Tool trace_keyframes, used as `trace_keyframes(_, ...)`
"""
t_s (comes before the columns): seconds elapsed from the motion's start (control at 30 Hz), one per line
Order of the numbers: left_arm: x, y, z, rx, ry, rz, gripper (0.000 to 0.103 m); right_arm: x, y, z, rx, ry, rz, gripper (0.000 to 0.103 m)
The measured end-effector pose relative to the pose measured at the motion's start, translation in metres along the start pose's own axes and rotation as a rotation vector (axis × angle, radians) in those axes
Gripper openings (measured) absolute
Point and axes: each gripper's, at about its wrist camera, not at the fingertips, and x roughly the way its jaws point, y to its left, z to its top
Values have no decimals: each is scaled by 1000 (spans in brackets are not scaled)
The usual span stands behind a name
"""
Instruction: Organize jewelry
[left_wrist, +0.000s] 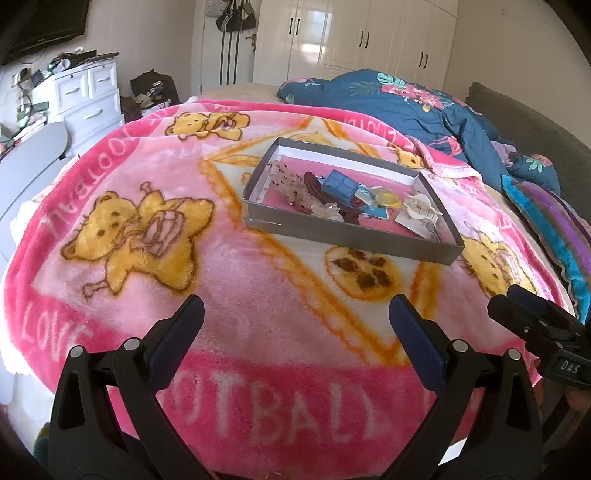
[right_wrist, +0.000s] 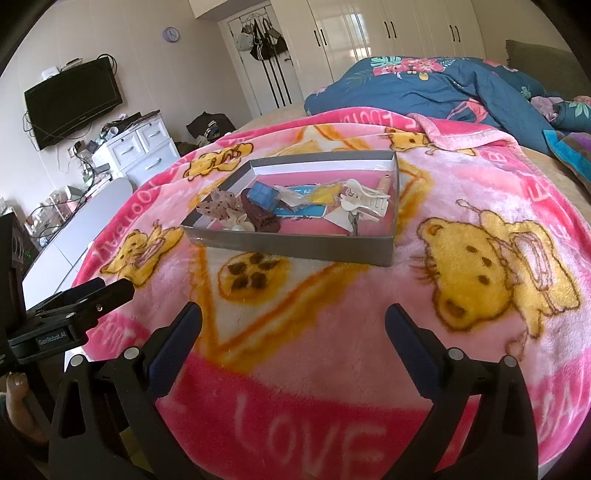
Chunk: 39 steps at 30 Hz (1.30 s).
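— Where is the jewelry kept?

— A shallow grey tray (left_wrist: 351, 240) is set on the pink bear-print blanket (left_wrist: 229, 295) spread over the bed. Inside it a loose heap is seen: a blue box (left_wrist: 340, 184), a dark brown clip (left_wrist: 314, 188), a spotted beige clip (left_wrist: 288, 181), a small white flower-shaped clip (left_wrist: 325, 211), a yellow piece (left_wrist: 386, 195) and a cream claw clip (left_wrist: 421, 208). The pieces are bunched toward the tray's near side, several touching or overlapping.

— And the tools?

— The left tool (left_wrist: 295, 321) is held above the blanket, well short of the tray, its fingers spread wide with nothing between them. The right tool (right_wrist: 293, 321) is likewise held over the blanket, parted wide and empty, with the tray ahead of it. Each tool is caught at the edge of the other's view.

— What else is seen?

— A dark blue floral quilt (right_wrist: 424, 88) is bunched beyond the blanket, and white wardrobe doors (right_wrist: 388, 33) are seen behind it. A white drawer unit (right_wrist: 144, 151) is placed below a wall-mounted television (right_wrist: 74, 99).
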Motion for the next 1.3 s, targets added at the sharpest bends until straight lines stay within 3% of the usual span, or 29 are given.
trace_keyframes(1.3, -1, 1, -1, 3, 5, 9, 94, 1, 2, -5, 1, 11, 8, 99)
